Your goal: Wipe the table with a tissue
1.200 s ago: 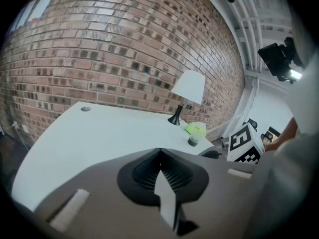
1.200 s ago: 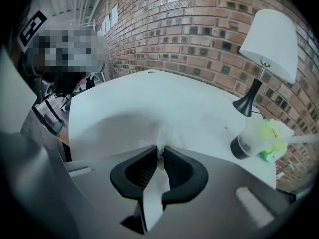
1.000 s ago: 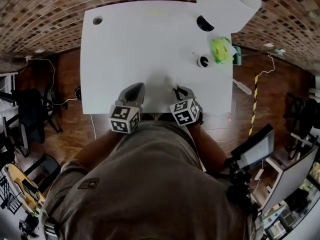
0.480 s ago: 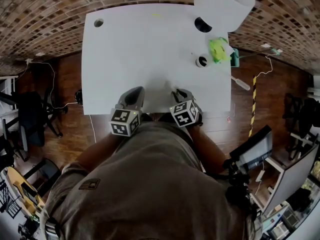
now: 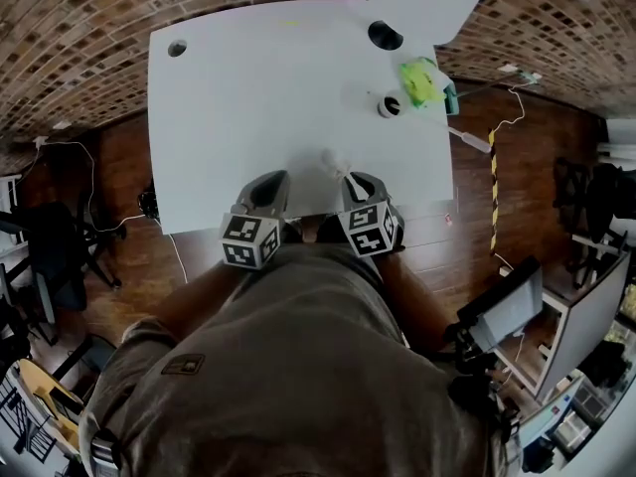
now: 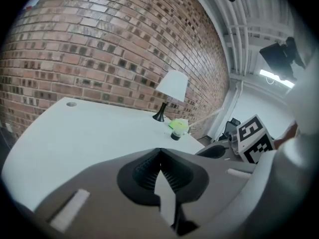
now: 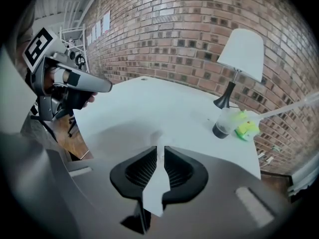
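The small white crumpled tissue (image 5: 332,159) sits at the tips of the right gripper (image 7: 158,147). Its jaws have just been closing and now stand narrow, pinching the tissue between them, just above the near edge of the white rectangular table (image 5: 248,97). Beside it, the left gripper (image 6: 159,152) has its jaws together with nothing between them. Well ahead and to the right of the right jaws stand a clear dark-bottomed cup (image 7: 222,126), a lime-green object (image 7: 245,126) and a white-shaded lamp (image 7: 241,49).
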{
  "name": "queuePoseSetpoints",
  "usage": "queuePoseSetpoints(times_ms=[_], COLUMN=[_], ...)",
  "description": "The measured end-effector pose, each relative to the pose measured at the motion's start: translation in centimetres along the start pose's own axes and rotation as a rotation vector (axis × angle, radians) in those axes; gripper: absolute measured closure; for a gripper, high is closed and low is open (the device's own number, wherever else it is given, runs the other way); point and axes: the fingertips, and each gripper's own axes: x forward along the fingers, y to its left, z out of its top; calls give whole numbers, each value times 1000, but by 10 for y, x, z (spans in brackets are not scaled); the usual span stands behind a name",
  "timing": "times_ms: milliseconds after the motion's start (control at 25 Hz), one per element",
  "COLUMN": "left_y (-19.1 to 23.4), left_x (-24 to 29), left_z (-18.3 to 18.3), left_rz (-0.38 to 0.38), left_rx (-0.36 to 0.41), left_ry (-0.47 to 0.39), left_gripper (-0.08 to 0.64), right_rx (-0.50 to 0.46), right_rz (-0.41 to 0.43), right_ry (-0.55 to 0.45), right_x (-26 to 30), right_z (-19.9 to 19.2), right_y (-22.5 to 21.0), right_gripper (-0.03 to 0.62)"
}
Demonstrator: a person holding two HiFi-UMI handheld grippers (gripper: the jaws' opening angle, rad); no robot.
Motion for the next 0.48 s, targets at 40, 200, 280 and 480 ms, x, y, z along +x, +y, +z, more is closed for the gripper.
queuePoseSetpoints(times_ms=[40,200,280,480], left_y=[-2,-3,-4,-10], left_x=[0,-9,-12,-17], left_z=[0,-2,-2,-3], left_rz=[-2,28,45,75], left_rx=[5,5,5,6], left_ry=[-2,-16,-15,-27], left_gripper=[558,558,558,558], right_rx=[8,39,53,87], right_rz=[-5,2,18,48], right_ry=[-14,-52,-76,-185], right_x=[-2,-9,-12,-35], right_z=[2,5,10,34], right_y=[0,4,2,-2], right_gripper=[540,578,578,578])
